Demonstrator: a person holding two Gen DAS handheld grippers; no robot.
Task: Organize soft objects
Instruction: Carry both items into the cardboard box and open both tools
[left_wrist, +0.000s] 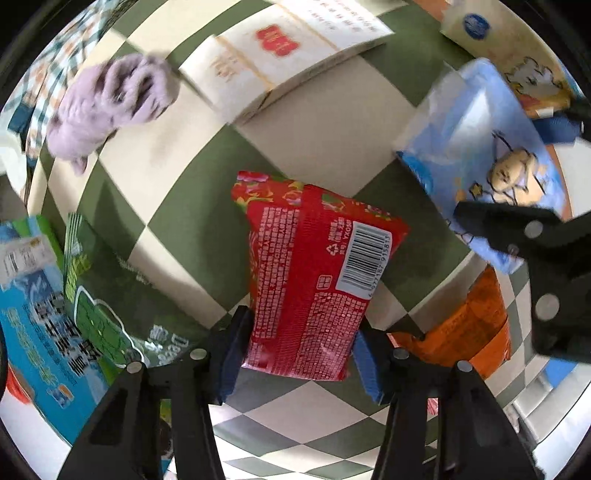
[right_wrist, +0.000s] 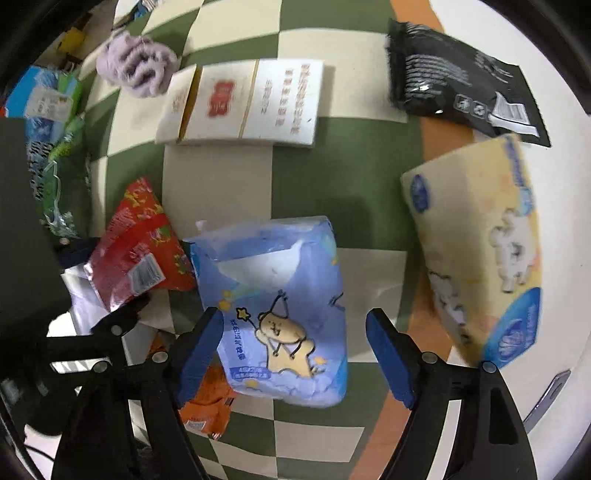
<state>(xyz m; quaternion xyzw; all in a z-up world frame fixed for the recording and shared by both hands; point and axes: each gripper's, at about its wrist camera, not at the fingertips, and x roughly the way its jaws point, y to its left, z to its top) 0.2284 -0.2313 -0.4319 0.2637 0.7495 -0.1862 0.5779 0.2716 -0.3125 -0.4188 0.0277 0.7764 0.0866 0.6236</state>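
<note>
My left gripper (left_wrist: 299, 354) is shut on a red tissue pack (left_wrist: 310, 273) and holds it above the checkered cloth; the pack also shows in the right wrist view (right_wrist: 140, 240). My right gripper (right_wrist: 295, 354) is open, its jaws on either side of a blue tissue pack (right_wrist: 284, 310) with a cartoon hamster. The left pad touches the pack; the right pad stands apart from it. The blue pack also shows in the left wrist view (left_wrist: 484, 155) with the right gripper's fingers (left_wrist: 517, 229) over it. A purple fuzzy cloth (left_wrist: 114, 107) lies at the far left.
A white-and-red box (right_wrist: 243, 107) lies ahead. A yellow tissue pack (right_wrist: 487, 251) lies right, a black pack (right_wrist: 458, 85) far right. Green and blue packs (left_wrist: 74, 295) lie left. An orange pack (left_wrist: 465, 325) lies under the grippers on the green-checkered cloth (right_wrist: 347, 166).
</note>
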